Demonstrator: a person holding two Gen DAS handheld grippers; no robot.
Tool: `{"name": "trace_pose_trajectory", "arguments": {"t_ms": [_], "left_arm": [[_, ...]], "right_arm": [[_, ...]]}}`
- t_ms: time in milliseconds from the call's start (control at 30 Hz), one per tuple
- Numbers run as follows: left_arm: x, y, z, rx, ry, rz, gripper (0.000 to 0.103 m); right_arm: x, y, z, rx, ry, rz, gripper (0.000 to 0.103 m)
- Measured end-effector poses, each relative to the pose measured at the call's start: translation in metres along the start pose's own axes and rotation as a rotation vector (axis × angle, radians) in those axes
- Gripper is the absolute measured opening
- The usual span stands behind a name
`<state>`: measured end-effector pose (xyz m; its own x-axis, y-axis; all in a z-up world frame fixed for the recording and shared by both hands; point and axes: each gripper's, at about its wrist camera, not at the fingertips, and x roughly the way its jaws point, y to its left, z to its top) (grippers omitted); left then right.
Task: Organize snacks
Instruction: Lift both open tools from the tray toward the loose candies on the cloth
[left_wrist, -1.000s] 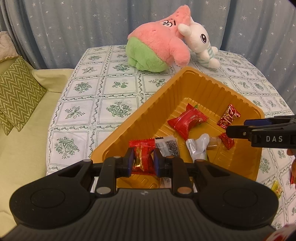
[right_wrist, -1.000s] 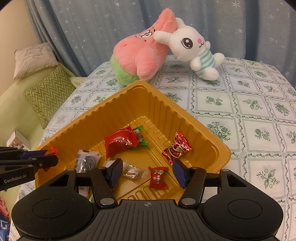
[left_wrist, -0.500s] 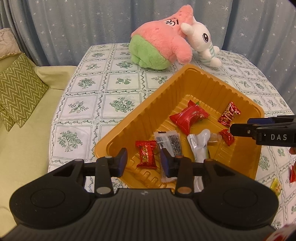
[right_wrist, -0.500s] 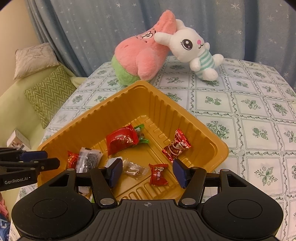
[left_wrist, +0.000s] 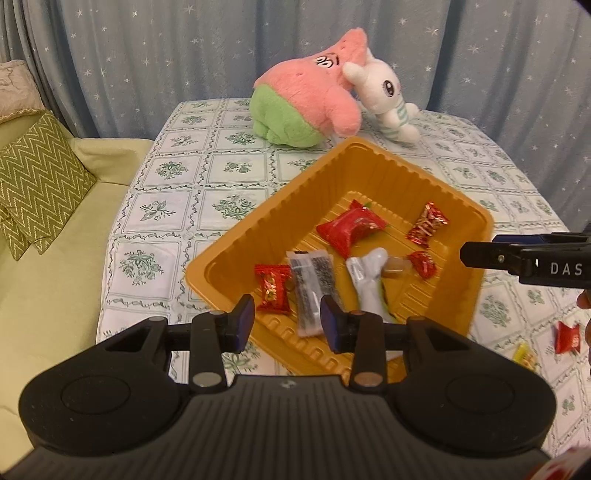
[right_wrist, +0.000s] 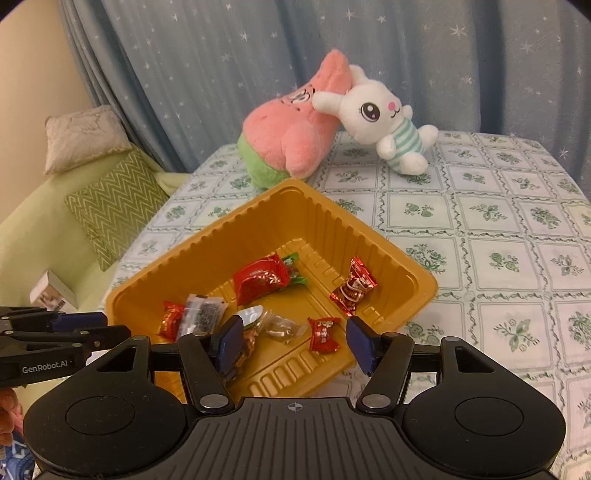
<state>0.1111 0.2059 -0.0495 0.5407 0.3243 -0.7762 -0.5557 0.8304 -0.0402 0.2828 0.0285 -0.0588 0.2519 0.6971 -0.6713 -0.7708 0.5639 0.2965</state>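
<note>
Beyond my tongs stands a table (left_wrist: 177, 206) covered in a white cloth printed with green floral squares. Behind it hangs a blue-grey curtain (right_wrist: 221, 74) dotted with small white stars. To the left of the table is a pale green sofa (left_wrist: 48, 280) carrying a green zigzag-patterned cushion (left_wrist: 33, 177). At the far side of the table, past the tray, lie a pink and green plush star (left_wrist: 306, 107) and a white plush rabbit in a green-striped shirt (right_wrist: 384, 122), touching each other.

At the lower right edge of my left view, a red-wrapped sweet (left_wrist: 568, 336) and a yellow-wrapped one (left_wrist: 524, 355) lie on the cloth, partly cut off and too small to read. A pale boxy thing (right_wrist: 51, 293) sits on the sofa; I cannot tell what it is.

Directly ahead of both tongs sits a ribbed, golden-yellow plastic tray (left_wrist: 280, 221), which holds the snacks. Inside it are a large red packet with a green end (left_wrist: 351, 227), a red and gold foil sweet (left_wrist: 426, 222), a small red-wrapped sweet (right_wrist: 323, 334) just ahead of my right tongs, a clear packet of dark seeds (left_wrist: 312, 284), a white and silver packet (left_wrist: 365, 280), a clear-wrapped brown sweet (right_wrist: 279, 326), and a red and gold wrapped sweet (left_wrist: 272, 290) lying just beyond my left tongs.

My left tongs (left_wrist: 287, 324) have just been opening; they stand apart with nothing between them. My right tongs (right_wrist: 293, 341) stand apart too, empty, over the tray's near edge.
</note>
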Motion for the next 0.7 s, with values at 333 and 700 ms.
{"name": "trace_pose_trajectory", "arguments": {"t_ms": [333,700], "left_arm": [[-0.039,-0.034,-0.026,0.027,-0.025,-0.046,0.036],[-0.055,-0.101,-0.071,0.129,0.031,-0.14,0.036]], "right_arm": [[-0.049,-0.003,-0.031,0.014,-0.02,0.038,0.067],[-0.102,-0.03,-0.086,0.027,0.015,0.002,0.068]]}}
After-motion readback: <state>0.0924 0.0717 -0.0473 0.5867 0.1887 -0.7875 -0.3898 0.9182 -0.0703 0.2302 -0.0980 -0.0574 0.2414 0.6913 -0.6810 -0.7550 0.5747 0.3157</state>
